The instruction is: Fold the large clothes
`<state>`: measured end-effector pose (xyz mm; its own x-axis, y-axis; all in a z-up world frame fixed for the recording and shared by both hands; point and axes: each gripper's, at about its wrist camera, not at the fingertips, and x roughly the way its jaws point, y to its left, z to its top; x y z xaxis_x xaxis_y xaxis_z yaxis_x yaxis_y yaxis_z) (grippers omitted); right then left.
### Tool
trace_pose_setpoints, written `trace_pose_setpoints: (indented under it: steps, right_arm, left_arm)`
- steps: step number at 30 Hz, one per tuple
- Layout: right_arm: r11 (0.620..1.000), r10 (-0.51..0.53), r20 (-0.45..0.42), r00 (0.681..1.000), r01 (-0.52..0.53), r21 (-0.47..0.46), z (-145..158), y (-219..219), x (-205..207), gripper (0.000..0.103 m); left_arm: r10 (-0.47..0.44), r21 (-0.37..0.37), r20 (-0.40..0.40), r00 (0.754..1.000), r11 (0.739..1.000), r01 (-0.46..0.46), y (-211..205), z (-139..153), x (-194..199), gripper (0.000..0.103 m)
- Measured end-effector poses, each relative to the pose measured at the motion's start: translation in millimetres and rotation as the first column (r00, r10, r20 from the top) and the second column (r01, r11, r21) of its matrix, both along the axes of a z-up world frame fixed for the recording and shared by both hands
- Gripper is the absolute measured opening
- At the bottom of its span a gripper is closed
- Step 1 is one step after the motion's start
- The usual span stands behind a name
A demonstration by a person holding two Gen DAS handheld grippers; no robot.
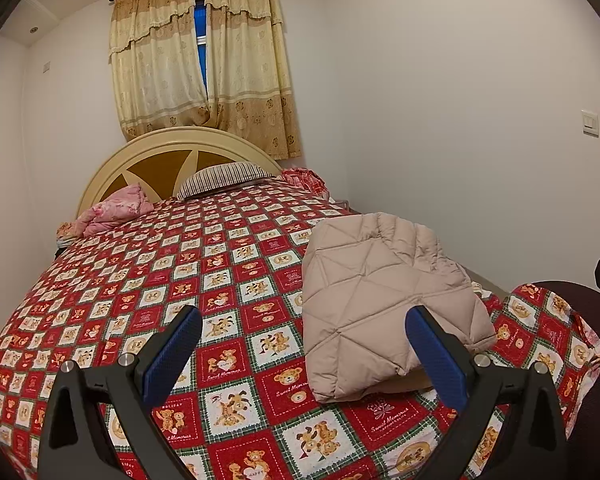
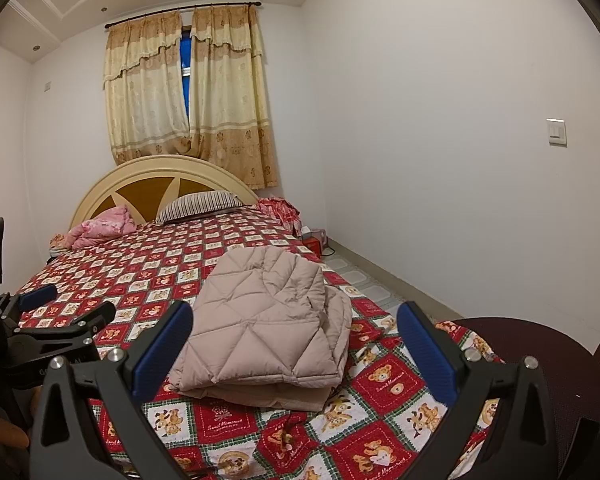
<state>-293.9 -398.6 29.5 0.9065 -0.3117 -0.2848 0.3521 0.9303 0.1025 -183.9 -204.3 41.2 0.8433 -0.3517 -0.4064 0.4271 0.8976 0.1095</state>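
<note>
Beige quilted jacket (image 2: 266, 324) lies folded in a compact stack on bed (image 1: 148, 280), near its right edge. Both grippers, left (image 1: 304, 356) & right (image 2: 294, 350), hover w/ jaws spread, holding nothing. Fold looks done; next prob. tidy/press or leave.

the folded jacket (image 2: 268, 320) is made of matt, puffy quilted cloth stitched in diamonds, and it is laid on a printed cotton-like bedspread (image 1: 160, 280) with a flat, unshiny weave. the left gripper (image 1: 304, 344) and right gripper (image 2: 294, 338) are built of matt black plastic with bright metal bolt heads, and their fingers (image 1: 172, 356) are faced with ribbed blue rubbery pads. at the far end a glossy cream-painted headboard (image 1: 168, 152) with brown wood-look panels is seen, below thin patterned cloth curtains (image 2: 188, 92) and beside smooth matt walls (image 2: 420, 120).
</note>
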Motion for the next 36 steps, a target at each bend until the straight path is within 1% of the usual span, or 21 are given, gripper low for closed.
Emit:
trace_pose_setpoints:
  steps: [12, 17, 21, 28, 31, 36]
  right_arm:
    - [1.0, -0.002, -0.002, 1.0, 0.002, 0.002, -0.3, -0.8, -0.1, 0.103]
    - [1.0, -0.004, -0.008, 1.0, 0.004, 0.004, -1.4, -1.0, -0.2, 0.103]
    - [1.0, -0.004, -0.012, 1.0, 0.004, 0.008, -2.2, -1.9, 1.8, 0.103]
    - [1.0, -0.003, -0.015, 1.0, 0.003, 0.009, -2.8, -2.1, 2.2, 0.103]
    - [1.0, -0.002, -0.018, 1.0, 0.002, 0.01, -4.6, -2.1, 2.3, 0.103]
    - [1.0, -0.009, -0.025, 1.0, 0.009, 0.012, -9.5, -4.4, 4.4, 0.103]
  left_arm:
    - [-0.005, -0.002, -0.002, 1.0, 1.0, 0.005, -2.0, 0.6, 3.8, 0.102]
    - [0.022, 0.025, -0.008, 1.0, 0.999, -0.022, -7.6, -2.7, 9.0, 0.102]
    - [0.027, 0.014, -0.029, 0.999, 1.0, -0.027, -7.0, -4.3, 13.5, 0.102]
    - [0.018, 0.003, -0.024, 1.0, 1.0, -0.018, -6.5, -5.1, 14.8, 0.102]
    - [0.029, 0.01, -0.015, 0.999, 1.0, -0.029, -7.3, -6.0, 15.2, 0.102]
    - [0.03, 0.003, -0.047, 0.998, 1.0, -0.03, -5.2, -8.0, 21.8, 0.102]
